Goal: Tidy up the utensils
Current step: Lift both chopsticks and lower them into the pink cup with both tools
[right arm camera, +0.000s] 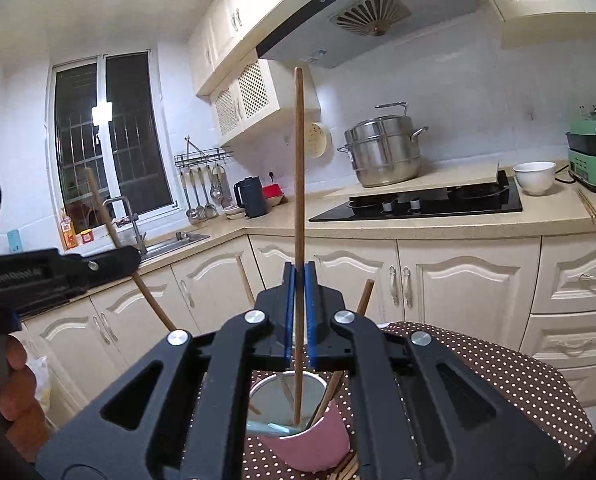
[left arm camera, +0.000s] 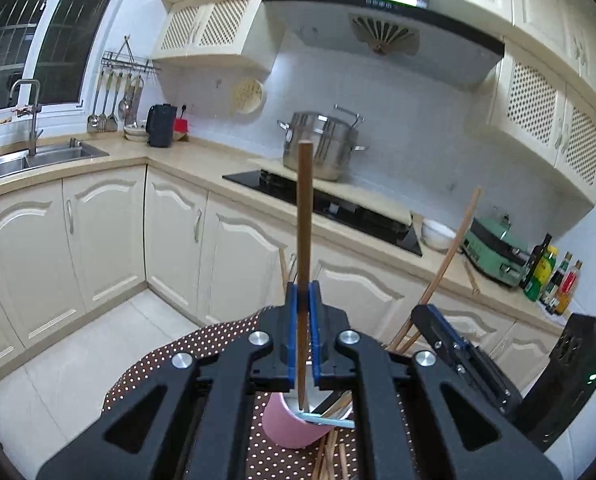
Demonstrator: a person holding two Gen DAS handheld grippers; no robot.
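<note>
The pink cup (right arm camera: 318,436) holds several chopsticks, while the left gripper (left arm camera: 302,292) and right gripper (right arm camera: 300,276) each clamp one chopstick (left arm camera: 302,216) (right arm camera: 299,184) upright, lower tip at the cup's mouth.

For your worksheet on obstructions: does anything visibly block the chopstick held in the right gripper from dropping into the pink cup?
Nothing visible does: the chopstick, clamped in the right gripper, already points into the pink cup.

A brown polka-dot tablecloth (right arm camera: 498,368) covers the table; a pink cup (right arm camera: 318,440) stands on it, loose chopsticks (left arm camera: 330,456) lying just beside.
</note>
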